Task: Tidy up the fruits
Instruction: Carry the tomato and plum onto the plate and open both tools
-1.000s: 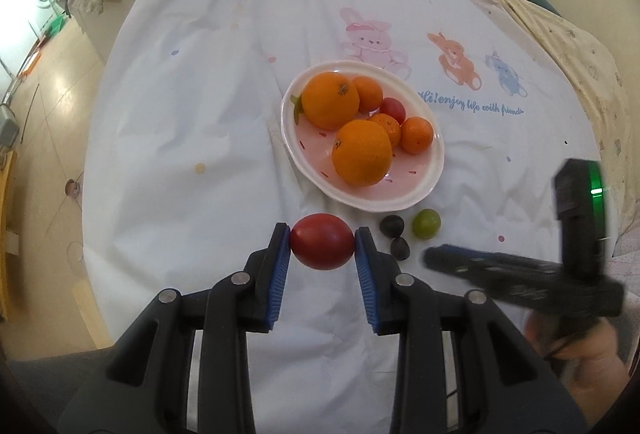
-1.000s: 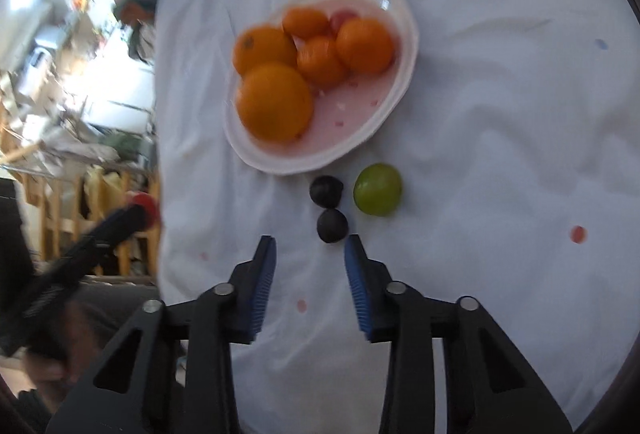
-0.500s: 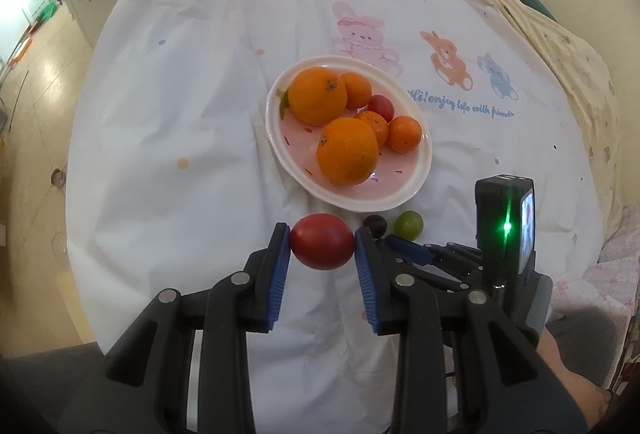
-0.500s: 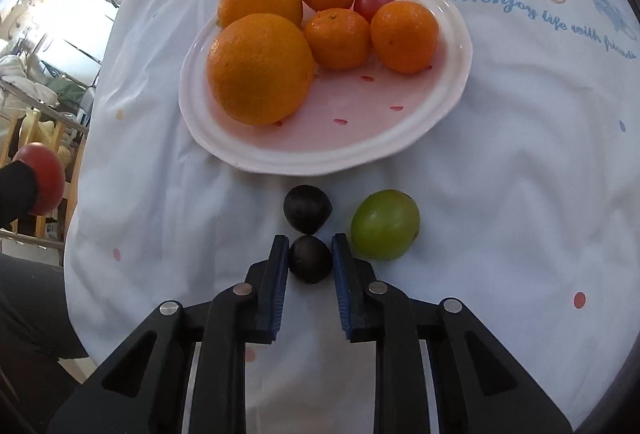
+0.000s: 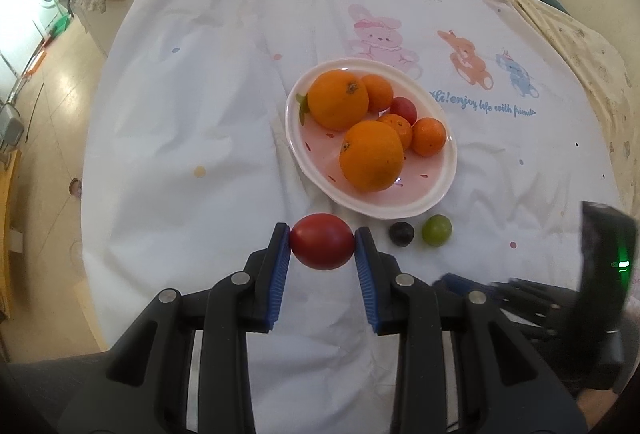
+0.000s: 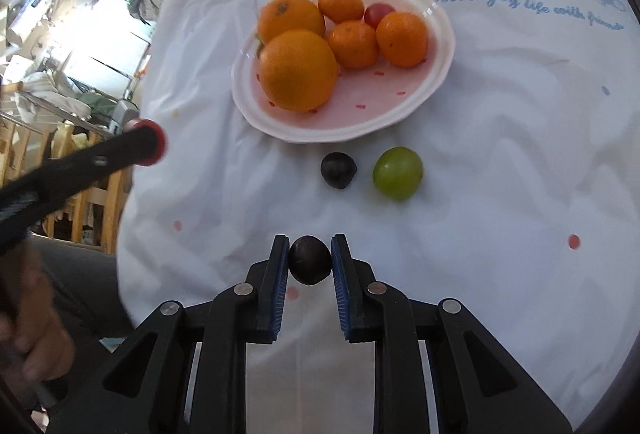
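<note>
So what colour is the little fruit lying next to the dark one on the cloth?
Green, clearest in the right wrist view.

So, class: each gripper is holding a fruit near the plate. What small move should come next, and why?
Probably carry the right gripper, shut on the dark fruit, forward over the plate: its near pink part lies bare, and a dark grape and green grape lie on the cloth between.
</note>
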Tool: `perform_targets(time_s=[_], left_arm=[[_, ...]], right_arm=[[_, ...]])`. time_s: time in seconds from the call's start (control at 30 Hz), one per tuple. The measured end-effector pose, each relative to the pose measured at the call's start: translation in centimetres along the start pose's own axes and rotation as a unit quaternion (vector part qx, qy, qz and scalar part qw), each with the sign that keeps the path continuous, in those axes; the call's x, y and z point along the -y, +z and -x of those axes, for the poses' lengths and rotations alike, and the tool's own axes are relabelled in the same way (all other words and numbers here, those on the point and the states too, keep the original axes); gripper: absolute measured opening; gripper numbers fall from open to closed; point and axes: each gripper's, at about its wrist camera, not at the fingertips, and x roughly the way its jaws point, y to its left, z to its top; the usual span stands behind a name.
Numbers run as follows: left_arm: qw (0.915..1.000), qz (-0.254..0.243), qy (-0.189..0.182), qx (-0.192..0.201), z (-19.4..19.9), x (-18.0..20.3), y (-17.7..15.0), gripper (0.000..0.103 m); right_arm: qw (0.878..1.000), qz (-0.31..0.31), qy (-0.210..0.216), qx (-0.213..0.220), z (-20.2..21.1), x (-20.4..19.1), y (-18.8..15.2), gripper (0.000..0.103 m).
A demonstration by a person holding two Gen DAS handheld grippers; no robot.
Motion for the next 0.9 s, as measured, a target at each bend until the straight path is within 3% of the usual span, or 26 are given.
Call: perform_targets(time_s=[0.5,0.9], left_arm=[[0.9993,-0.02,0.013,0.029,1.7,-0.2,-1.4,0.029],[0.998,-0.003,0.004,0.063,4.6,-1.3,0.0,0.029]], right_arm=[[0.993,-0.029,0.023,0.115,10.0,2.5,-1.8,0.022],[0.984,-0.036,0.035,0.17,12.8,4.3,0.7,0.022]])
